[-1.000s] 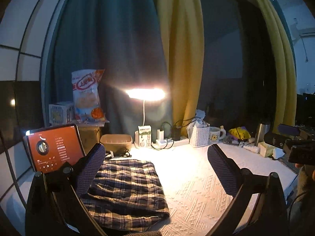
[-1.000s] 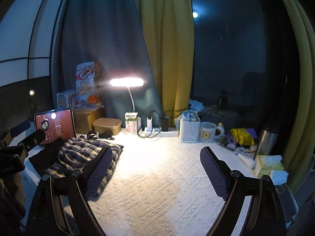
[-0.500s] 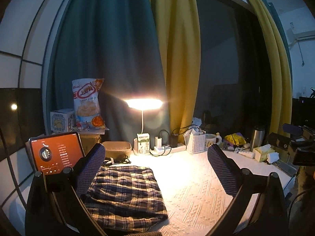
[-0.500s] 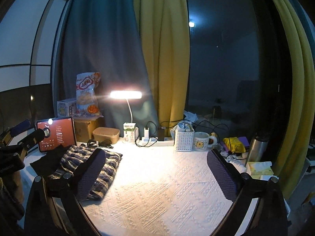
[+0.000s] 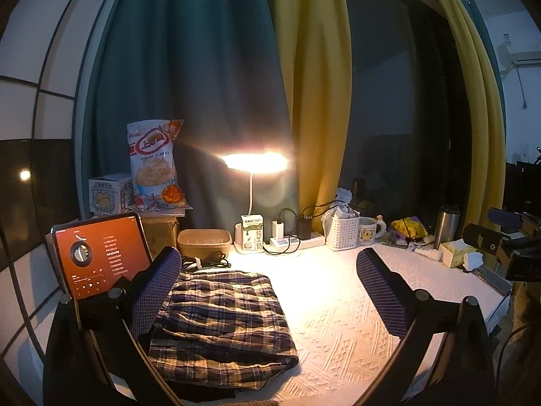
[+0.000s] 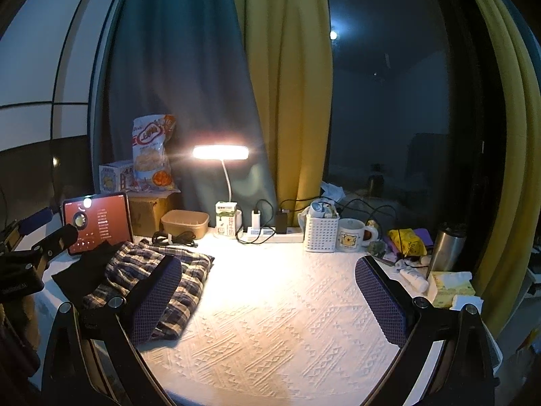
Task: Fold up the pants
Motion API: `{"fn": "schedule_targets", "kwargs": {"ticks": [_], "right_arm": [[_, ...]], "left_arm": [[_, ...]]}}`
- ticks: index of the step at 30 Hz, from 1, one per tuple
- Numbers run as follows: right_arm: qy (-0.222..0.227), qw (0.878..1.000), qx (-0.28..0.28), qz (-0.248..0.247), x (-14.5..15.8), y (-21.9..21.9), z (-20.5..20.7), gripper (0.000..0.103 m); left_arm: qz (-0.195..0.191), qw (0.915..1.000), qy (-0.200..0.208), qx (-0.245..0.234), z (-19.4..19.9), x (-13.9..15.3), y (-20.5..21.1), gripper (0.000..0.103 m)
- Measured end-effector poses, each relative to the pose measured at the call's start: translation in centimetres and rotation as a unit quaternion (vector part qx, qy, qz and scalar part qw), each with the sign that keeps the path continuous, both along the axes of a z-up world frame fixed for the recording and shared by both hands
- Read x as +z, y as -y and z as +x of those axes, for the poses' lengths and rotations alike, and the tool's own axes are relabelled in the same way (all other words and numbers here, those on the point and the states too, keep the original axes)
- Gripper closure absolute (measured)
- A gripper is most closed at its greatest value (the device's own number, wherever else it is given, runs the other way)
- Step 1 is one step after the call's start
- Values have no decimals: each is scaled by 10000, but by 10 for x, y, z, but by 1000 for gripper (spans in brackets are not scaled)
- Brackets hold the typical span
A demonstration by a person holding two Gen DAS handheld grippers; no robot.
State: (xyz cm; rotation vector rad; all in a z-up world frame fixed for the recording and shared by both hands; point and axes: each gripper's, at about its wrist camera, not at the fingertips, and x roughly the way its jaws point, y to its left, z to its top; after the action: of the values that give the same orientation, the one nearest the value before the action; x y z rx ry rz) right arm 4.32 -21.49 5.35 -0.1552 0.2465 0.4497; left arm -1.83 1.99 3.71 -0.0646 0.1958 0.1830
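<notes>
The plaid pants (image 5: pixel 223 318) lie folded in a flat rectangle on the left part of the white textured tablecloth (image 5: pixel 338 321); they also show in the right wrist view (image 6: pixel 159 277), on top of a black cloth (image 6: pixel 84 274). My left gripper (image 5: pixel 270 291) is open and empty, held above the table with its left finger over the pants' left edge. My right gripper (image 6: pixel 270 301) is open and empty, over the bare cloth to the right of the pants. Each gripper shows at the edge of the other's view.
At the back stand a lit desk lamp (image 5: pixel 253 162), a tablet (image 5: pixel 98 253), a brown container (image 5: pixel 204 242), a milk carton (image 5: pixel 252 233), a power strip (image 5: pixel 294 242), a white basket (image 5: pixel 343 231), a mug (image 5: pixel 370 231), a steel flask (image 5: pixel 446 225) and a tissue pack (image 6: pixel 449 286).
Both grippers have drawn back and tilted up a little from the table; the pants stay folded in place. Both stay open.
</notes>
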Motion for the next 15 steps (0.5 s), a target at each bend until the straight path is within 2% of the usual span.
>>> {"fn": "schedule_targets", "kwargs": {"ticks": [15], "right_arm": [[-39,10000,19,-3,-3,-2,2,0]], "left_arm": [[19,10000,-8,-11,0,0,-2,1]]}}
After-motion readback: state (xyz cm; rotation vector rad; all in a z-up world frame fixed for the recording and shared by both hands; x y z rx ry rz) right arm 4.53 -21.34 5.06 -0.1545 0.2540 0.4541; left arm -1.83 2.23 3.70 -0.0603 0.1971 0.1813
